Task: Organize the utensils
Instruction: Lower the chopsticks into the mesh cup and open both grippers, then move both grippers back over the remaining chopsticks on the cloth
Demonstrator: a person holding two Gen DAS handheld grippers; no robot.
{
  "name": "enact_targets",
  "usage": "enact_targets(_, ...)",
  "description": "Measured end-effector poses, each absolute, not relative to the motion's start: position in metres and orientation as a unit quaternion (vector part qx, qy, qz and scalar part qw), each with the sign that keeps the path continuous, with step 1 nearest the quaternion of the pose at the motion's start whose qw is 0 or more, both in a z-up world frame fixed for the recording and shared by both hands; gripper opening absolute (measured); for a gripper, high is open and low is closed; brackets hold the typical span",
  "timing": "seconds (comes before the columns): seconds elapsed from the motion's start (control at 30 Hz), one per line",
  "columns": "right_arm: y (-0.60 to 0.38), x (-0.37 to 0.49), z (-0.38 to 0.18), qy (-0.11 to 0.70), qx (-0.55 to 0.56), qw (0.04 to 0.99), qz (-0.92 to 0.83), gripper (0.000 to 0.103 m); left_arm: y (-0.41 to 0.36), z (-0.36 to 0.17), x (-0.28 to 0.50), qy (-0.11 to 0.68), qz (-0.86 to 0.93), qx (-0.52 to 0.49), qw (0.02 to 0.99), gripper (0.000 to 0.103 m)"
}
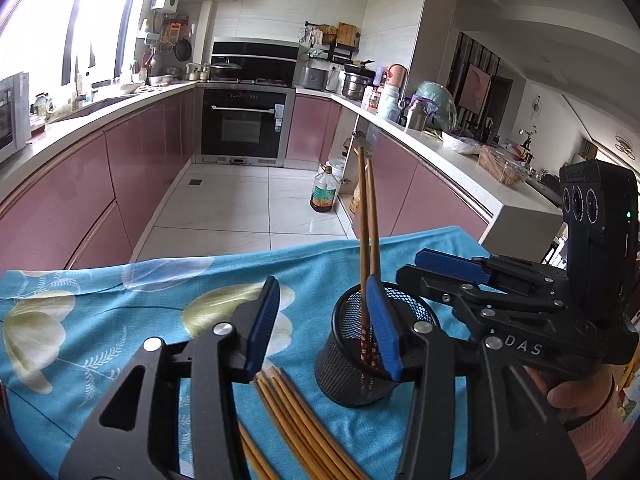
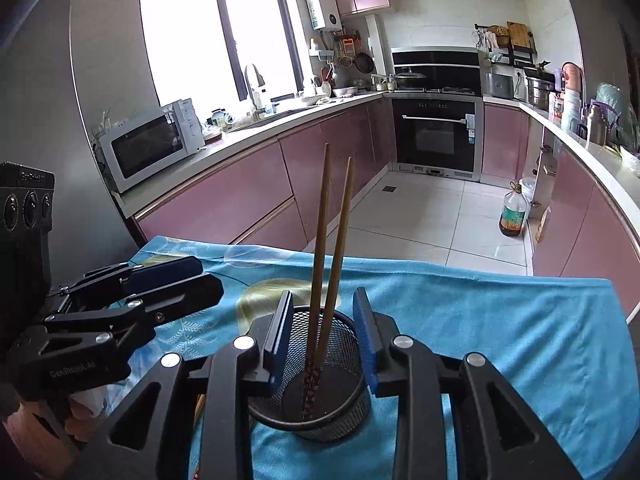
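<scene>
A black mesh holder stands on the blue flowered cloth. Two brown chopsticks lean upright inside it, patterned ends down. My right gripper hovers over the holder, open, with the two chopsticks in the gap and neither pad touching them. My left gripper is open just left of the holder, its right finger over the rim. Below it, several loose brown chopsticks lie on the cloth. Each gripper shows in the other's view: the right gripper, the left gripper.
The cloth's far edge drops to a tiled kitchen floor where an oil bottle stands. Pink cabinets line both sides. A microwave sits on the left counter. A hand holds the right gripper's handle.
</scene>
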State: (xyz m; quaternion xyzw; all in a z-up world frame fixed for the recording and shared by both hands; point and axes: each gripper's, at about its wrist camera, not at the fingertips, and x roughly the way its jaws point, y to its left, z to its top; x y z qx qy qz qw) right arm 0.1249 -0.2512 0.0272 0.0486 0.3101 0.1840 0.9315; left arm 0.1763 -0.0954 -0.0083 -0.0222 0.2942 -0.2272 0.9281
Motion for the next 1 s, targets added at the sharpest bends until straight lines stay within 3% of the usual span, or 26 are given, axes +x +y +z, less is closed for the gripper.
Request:
enact_targets(0.07,-0.251,0.113,0.033,0.298,0.047,0.934,0.193,0.03,-0.081,-0.008,0.165,0.285,-0.214,-0.024,0.934,0.053)
enact_targets(0.13,-0.251,0.099,0.041,0.282,0.042,0.936,0.206,0.035,-0.068,-0.008,0.155,0.28,-0.199,-0.024,0.939,0.054)
enact_targets(0.37,-0.241,0.053,0.05,0.259,0.011,0.932,0.254,0.037,-0.03,-0.027,0.122,0.295,-0.161,-0.012,0.942,0.058)
enact_targets(1.0,-0.194,0.046,-0.058,0.411,-0.002,0.877,0.249,0.037,-0.01,-0.103,0.082,0.4,-0.144,-0.007,0.905,0.059)
